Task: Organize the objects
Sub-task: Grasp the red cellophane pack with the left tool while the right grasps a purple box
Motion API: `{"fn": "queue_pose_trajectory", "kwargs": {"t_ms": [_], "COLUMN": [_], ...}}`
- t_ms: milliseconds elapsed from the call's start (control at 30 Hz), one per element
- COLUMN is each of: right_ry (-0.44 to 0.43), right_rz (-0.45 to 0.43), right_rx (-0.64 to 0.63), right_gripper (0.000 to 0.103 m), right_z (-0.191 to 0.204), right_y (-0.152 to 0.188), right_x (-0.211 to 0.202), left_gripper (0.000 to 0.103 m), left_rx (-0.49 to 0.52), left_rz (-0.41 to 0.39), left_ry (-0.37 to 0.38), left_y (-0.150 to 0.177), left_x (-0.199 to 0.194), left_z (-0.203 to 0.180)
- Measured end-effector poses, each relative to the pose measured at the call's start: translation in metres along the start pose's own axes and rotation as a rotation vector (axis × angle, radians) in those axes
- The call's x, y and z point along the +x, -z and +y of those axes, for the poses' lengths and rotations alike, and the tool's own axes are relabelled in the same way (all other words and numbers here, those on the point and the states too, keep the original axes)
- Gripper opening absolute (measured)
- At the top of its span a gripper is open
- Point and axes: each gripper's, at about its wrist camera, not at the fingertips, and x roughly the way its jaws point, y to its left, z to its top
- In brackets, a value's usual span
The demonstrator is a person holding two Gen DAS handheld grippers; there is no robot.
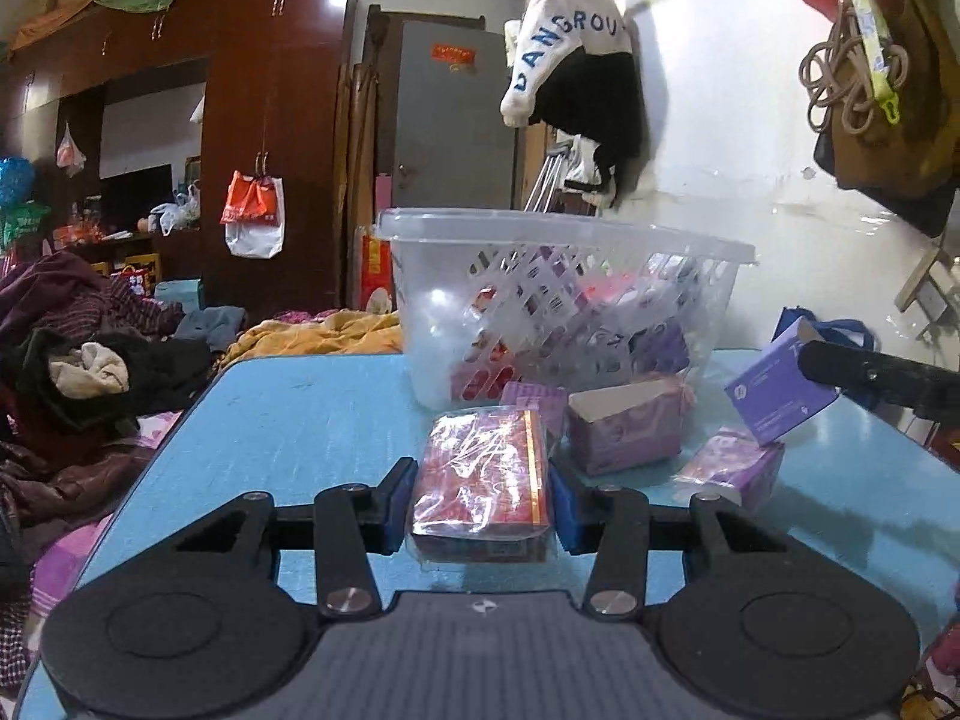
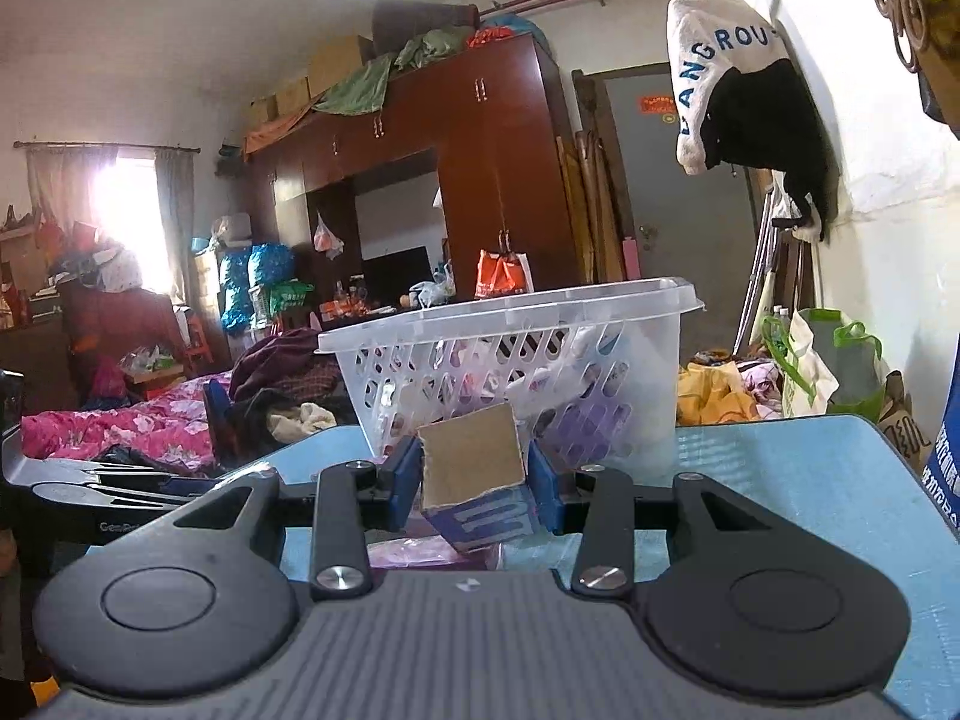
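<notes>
My left gripper (image 1: 480, 495) is shut on a red box in clear plastic wrap (image 1: 483, 474), low over the blue table (image 1: 288, 414). A clear plastic basket (image 1: 558, 300) with several packets inside stands just beyond it. My right gripper (image 2: 474, 480) is shut on a purple box (image 2: 480, 480) with a brown cardboard flap, held above the table before the basket (image 2: 510, 360). In the left wrist view that purple box (image 1: 780, 390) shows at the right, gripped by a black finger (image 1: 864, 378).
An open purple box (image 1: 624, 426) and a wrapped purple packet (image 1: 732, 468) lie on the table by the basket. A pink packet (image 2: 420, 552) lies under my right gripper. Clothes pile on a bed (image 1: 78, 360) left of the table. A white wall (image 1: 750, 150) with hanging bags stands at the right.
</notes>
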Motion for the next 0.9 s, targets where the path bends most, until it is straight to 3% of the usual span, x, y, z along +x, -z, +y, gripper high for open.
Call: {"fn": "queue_pose_trajectory", "kwargs": {"t_ms": [167, 267, 467, 600, 900], "right_ry": [-0.003, -0.021, -0.001, 0.050, 0.042], "right_rz": [0.012, 0.110, 0.182, 0.148, 0.007], "right_rx": [-0.003, -0.033, -0.039, -0.095, -0.079], "right_gripper": [0.043, 0.044, 0.044, 0.042, 0.041], "right_z": [0.000, 0.003, 0.005, 0.015, 0.013], "right_y": [0.000, 0.000, 0.002, 0.003, -0.005], "right_x": [0.001, 0.013, 0.023, 0.018, -0.007], "left_gripper": [0.050, 0.050, 0.050, 0.050, 0.050], "left_rx": [-0.018, -0.028, -0.027, -0.031, -0.033], "left_rz": [-0.007, -0.005, -0.003, -0.013, -0.086], "left_ry": [0.002, 0.003, 0.012, 0.022, 0.060], "left_y": [-0.001, -0.001, 0.000, 0.000, -0.010], "left_x": [-0.001, 0.000, 0.000, -0.001, -0.013], "left_z": [0.004, 0.006, 0.005, 0.005, 0.002]}}
